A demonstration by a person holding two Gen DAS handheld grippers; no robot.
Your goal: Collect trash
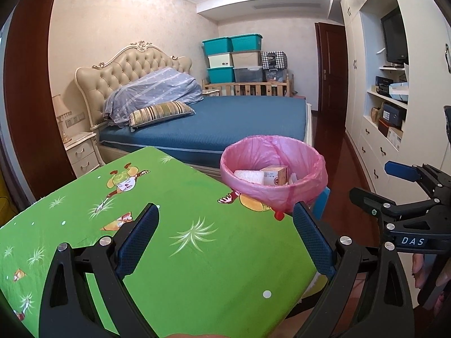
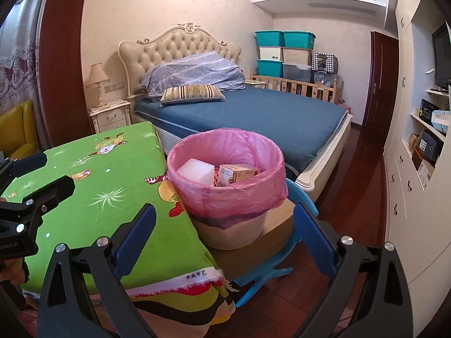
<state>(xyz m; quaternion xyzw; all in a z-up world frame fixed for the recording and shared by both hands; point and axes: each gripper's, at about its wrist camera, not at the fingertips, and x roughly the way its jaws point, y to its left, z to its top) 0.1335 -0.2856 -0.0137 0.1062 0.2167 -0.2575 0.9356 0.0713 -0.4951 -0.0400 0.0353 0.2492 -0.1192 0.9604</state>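
Beige-walled bedroom, tufted-headboard bed point(image 2: 239, 112), stacked storage boxes point(image 2: 284, 53), white built-in wardrobe point(image 1: 394, 98), red-brown wood floor point(image 2: 358, 197).

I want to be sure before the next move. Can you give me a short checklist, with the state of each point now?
1. Left gripper open and empty: ok.
2. Right gripper open and empty: ok.
3. Trash bin upright beside the table, pink bag folded over its rim: ok.
4. Trash already inside the bin: ok, a white foam block and a small carton lie in it.
5. Green tablecloth free of trash: ok in the part seen; the near-left corner is hidden by the grippers.
6. Trash left on the floor or elsewhere: cannot tell.
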